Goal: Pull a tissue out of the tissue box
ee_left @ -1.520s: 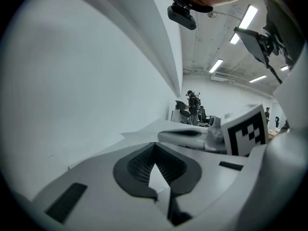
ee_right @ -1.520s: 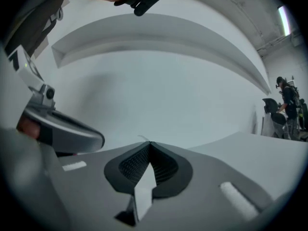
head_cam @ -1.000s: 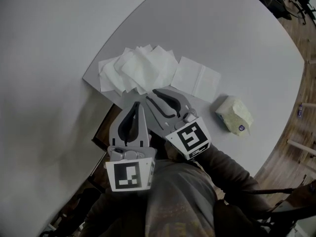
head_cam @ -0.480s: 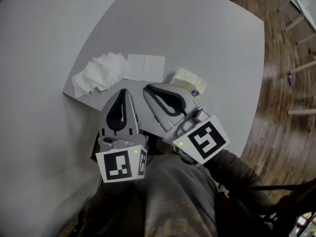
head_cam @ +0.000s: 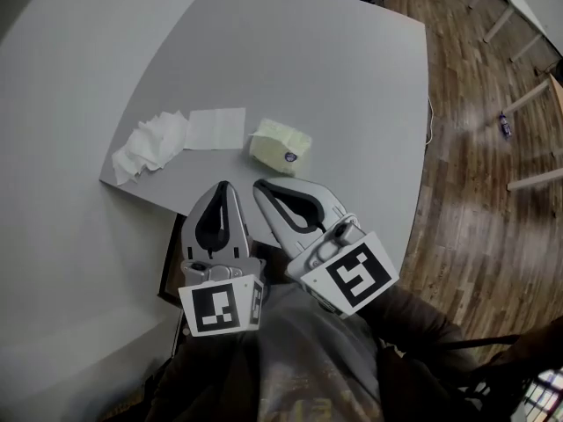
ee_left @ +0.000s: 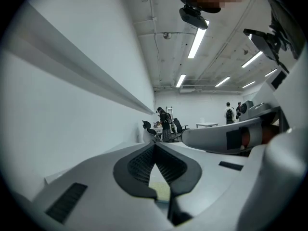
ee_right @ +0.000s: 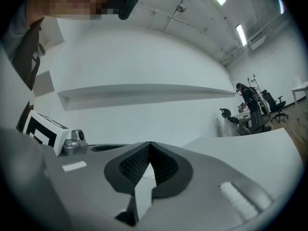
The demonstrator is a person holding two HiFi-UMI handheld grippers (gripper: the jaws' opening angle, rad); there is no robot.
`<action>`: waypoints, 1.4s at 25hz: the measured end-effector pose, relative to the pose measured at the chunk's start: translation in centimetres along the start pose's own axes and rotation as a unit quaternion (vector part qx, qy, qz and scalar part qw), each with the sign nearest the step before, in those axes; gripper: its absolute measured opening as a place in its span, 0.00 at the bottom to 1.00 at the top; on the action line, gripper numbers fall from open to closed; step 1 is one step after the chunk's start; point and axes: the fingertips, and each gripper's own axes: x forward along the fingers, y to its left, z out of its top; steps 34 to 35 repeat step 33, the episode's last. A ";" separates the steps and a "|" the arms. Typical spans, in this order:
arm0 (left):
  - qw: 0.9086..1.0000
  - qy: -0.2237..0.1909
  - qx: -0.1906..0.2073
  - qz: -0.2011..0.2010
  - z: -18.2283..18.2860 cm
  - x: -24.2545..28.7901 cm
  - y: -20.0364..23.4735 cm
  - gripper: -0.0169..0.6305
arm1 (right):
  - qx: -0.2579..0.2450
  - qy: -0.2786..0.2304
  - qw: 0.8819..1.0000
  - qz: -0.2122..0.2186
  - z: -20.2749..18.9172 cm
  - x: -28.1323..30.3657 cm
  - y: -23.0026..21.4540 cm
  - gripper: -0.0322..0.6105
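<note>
A pale yellow-green tissue pack lies on the grey table, and part of it shows through the left jaws' gap as a pale patch. Left of it lies a flat white tissue, then a crumpled heap of tissues. My left gripper and right gripper hover side by side at the table's near edge, short of the pack. Both are shut and hold nothing.
Wooden floor lies to the right of the table, with furniture legs and a small bottle on it. People stand far off across the room. The table's corner edge runs just in front of the grippers.
Both grippers have drawn back from the tissues toward the person's body. The view has swung, so the pack and tissues now sit farther from the jaw tips.
</note>
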 end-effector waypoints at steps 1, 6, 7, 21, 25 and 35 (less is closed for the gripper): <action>1.000 -0.001 0.003 -0.001 0.2 -0.1 -0.2 0.02 | 0.000 0.001 1.000 -0.002 0.0 -0.3 0.1 0.05; 1.000 -0.007 0.010 -0.014 0.8 -0.5 -0.7 0.02 | -0.011 -0.004 1.000 -0.016 0.8 -0.8 0.4 0.05; 1.000 -0.009 0.011 -0.019 1.0 -0.6 -0.8 0.02 | -0.016 -0.005 1.000 -0.021 1.1 -0.9 0.4 0.05; 0.997 -0.026 0.016 -0.071 2.4 -3.1 -0.1 0.02 | -0.037 -0.019 0.998 -0.049 2.3 -0.8 4.1 0.05; 0.996 -0.037 0.018 -0.077 3.0 -3.4 0.2 0.02 | -0.047 -0.019 0.997 -0.055 2.7 -0.7 4.5 0.05; 0.996 -0.048 0.013 -0.078 3.0 -4.0 0.9 0.02 | -0.050 -0.028 0.996 -0.062 2.8 -0.5 5.2 0.05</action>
